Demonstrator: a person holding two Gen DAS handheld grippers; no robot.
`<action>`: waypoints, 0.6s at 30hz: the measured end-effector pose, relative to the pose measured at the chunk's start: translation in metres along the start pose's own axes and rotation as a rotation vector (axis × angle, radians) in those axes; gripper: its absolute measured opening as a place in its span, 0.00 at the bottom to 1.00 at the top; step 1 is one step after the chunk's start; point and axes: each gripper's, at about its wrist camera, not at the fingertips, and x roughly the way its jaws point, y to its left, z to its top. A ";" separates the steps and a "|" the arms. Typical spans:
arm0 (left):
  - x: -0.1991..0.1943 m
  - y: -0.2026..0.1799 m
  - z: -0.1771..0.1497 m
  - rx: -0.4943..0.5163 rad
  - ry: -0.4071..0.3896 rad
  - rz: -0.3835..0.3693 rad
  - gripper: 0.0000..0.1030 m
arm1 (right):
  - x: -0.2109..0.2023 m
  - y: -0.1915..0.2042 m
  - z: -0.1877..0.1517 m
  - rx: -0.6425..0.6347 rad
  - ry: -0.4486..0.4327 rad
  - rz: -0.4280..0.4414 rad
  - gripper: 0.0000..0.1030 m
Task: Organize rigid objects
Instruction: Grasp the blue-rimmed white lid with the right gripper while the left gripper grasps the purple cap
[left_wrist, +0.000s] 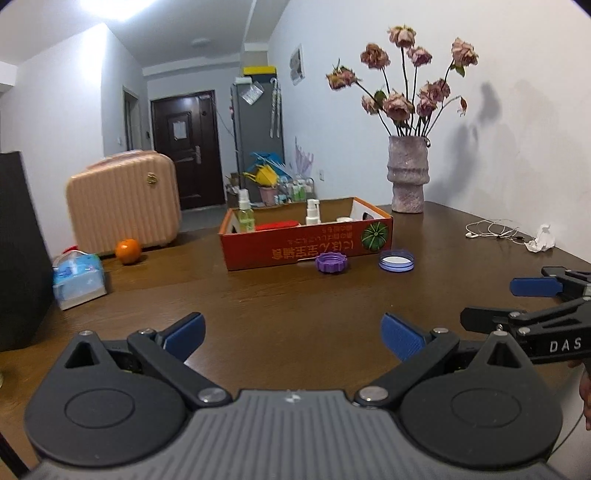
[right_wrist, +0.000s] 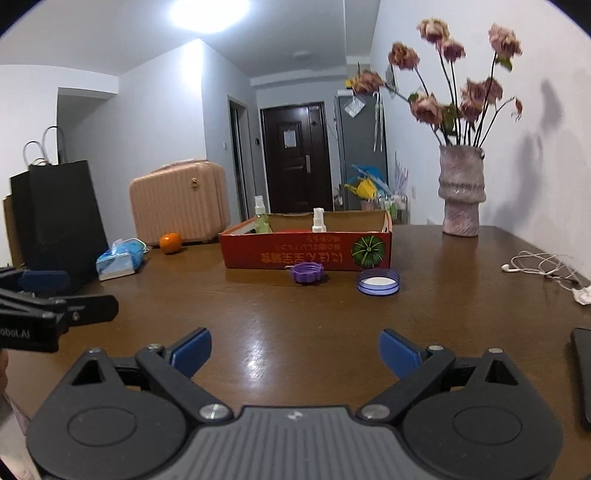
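Brown wood, shiny under the ceiling lamp, makes the tabletop (right_wrist: 295, 325); behind it the room runs back along white walls to a dark door (right_wrist: 295, 155) and a pink suitcase (right_wrist: 181, 203).

Straight ahead of both grippers stands a red cardboard box (left_wrist: 306, 243) with two spray bottles upright inside. Just in front of its near wall lie a purple cap (left_wrist: 330, 262) and, to the right of it, a blue lid (left_wrist: 396, 260) with a white inside; they are near each other but apart. A vase with dried roses (left_wrist: 407, 173) stands farther back to the right, close to the wall, and white earphones (right_wrist: 543, 267) lie by the right edge. To the left are an orange (right_wrist: 170, 242) and a tissue pack (right_wrist: 120, 260).

Between the grippers and the caps the wood is bare.

The left gripper (left_wrist: 293, 338) is spread wide with nothing between its blue pads, and the right gripper (right_wrist: 295, 354) is spread just as wide, also holding nothing
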 end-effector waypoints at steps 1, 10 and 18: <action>0.011 0.000 0.004 -0.003 0.008 -0.012 1.00 | 0.009 -0.004 0.005 0.003 0.010 -0.003 0.94; 0.150 0.002 0.045 -0.022 0.180 -0.182 1.00 | 0.117 -0.057 0.049 0.029 0.144 -0.037 0.90; 0.290 -0.019 0.073 0.070 0.281 -0.253 0.88 | 0.228 -0.099 0.069 0.060 0.290 -0.085 0.81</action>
